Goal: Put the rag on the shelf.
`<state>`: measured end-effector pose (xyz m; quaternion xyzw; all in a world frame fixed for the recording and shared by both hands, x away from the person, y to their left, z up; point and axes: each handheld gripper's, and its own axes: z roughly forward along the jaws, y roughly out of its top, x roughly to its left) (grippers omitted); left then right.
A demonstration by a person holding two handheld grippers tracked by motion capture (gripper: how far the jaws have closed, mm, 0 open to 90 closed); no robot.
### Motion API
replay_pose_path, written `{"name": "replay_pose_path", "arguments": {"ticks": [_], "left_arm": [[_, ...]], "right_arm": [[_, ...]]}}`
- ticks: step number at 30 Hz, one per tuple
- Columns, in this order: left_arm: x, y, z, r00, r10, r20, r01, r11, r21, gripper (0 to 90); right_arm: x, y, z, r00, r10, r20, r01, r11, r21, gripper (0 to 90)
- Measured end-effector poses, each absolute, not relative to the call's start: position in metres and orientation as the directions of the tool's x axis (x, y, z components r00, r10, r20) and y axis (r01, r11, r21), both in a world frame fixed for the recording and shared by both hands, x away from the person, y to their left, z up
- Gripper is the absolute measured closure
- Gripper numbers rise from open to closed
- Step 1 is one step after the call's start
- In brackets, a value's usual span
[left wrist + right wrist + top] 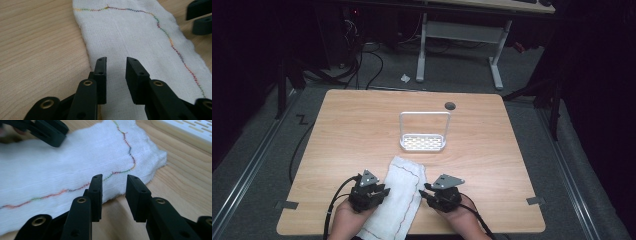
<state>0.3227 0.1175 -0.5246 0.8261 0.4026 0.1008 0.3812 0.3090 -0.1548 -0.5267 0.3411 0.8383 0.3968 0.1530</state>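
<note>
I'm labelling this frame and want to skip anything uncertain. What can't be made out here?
- Near end of the white cloth: cut off by the bottom edge of the high view, between the forearms.
- Whether the left claw or right claw touches the cloth: cannot tell; each gripper view shows open jaws above it.
- Rack contents: too small in the high view; cropped at the right gripper view's top corner.
- Room beyond the table: too dark.
</note>
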Motion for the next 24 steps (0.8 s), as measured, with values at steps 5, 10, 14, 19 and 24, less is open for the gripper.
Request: {"name": "replay_pose_path", "arguments": {"ticks": [5,10,14,19,24], "left_arm": [[0.325,0.123,-0.524,0.655,0.739,-0.159,0.595,-0.375,0.711,71.2],[0.325,0.125,-0.524,0.666,0.721,-0.194,0.603,-0.366,0.709,71.2],[0.323,0.118,-0.526,0.690,0.685,-0.232,0.605,-0.371,0.705,71.2],[0.311,0.093,-0.531,0.749,0.583,-0.316,0.599,-0.389,0.700,71.0],[0.294,0.060,-0.533,0.825,0.476,-0.305,0.528,-0.456,0.716,70.9]], "right_arm": [[0.325,-0.145,-0.532,-0.690,0.723,-0.045,0.461,0.486,0.743,64.3],[0.331,-0.150,-0.532,-0.698,0.716,-0.009,0.488,0.486,0.725,82.2],[0.332,-0.158,-0.530,-0.685,0.727,-0.044,0.485,0.500,0.718,84.4],[0.331,-0.188,-0.527,-0.646,0.761,-0.057,0.508,0.485,0.711,84.3],[0.328,-0.216,-0.528,-0.601,0.797,-0.057,0.526,0.449,0.722,83.9]]}}
